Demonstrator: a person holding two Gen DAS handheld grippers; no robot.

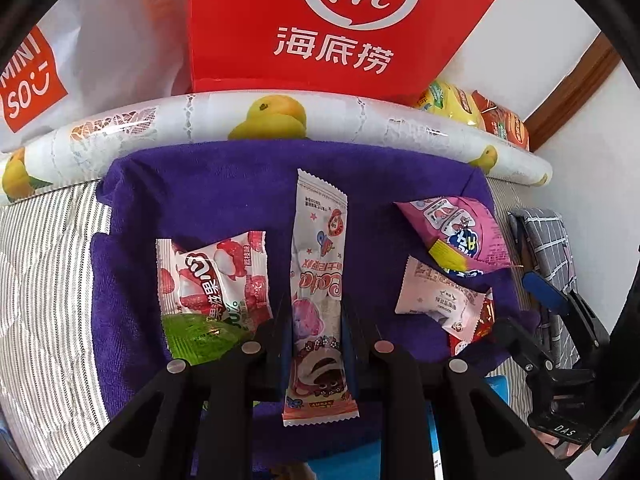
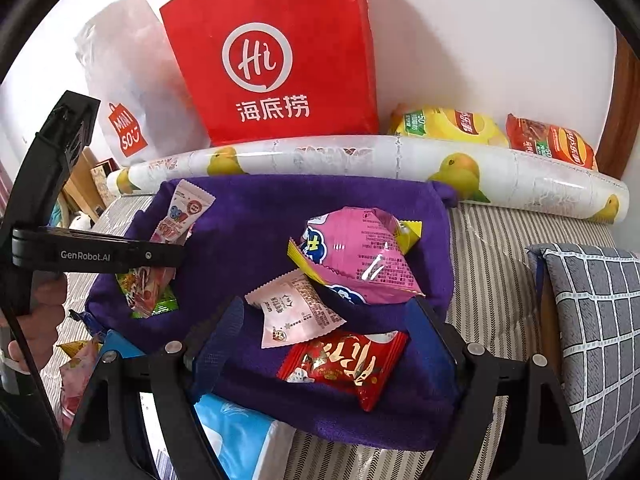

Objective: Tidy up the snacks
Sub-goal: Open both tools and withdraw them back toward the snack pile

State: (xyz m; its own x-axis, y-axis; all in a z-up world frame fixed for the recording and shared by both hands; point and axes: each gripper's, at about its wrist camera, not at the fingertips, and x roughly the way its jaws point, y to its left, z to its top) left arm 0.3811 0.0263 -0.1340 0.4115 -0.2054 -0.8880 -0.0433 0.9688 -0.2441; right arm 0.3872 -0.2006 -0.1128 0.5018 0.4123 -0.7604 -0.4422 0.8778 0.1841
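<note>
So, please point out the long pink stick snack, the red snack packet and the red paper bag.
long pink stick snack (image 1: 316, 280): left wrist view, middle of the wrapper.
red snack packet (image 2: 344, 364): right wrist view, centre of the front.
red paper bag (image 2: 276, 64): right wrist view, on the front face.

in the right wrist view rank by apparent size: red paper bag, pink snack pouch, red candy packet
1. red paper bag
2. pink snack pouch
3. red candy packet, though it lies nearer the camera, so the last two are unsure.
</note>
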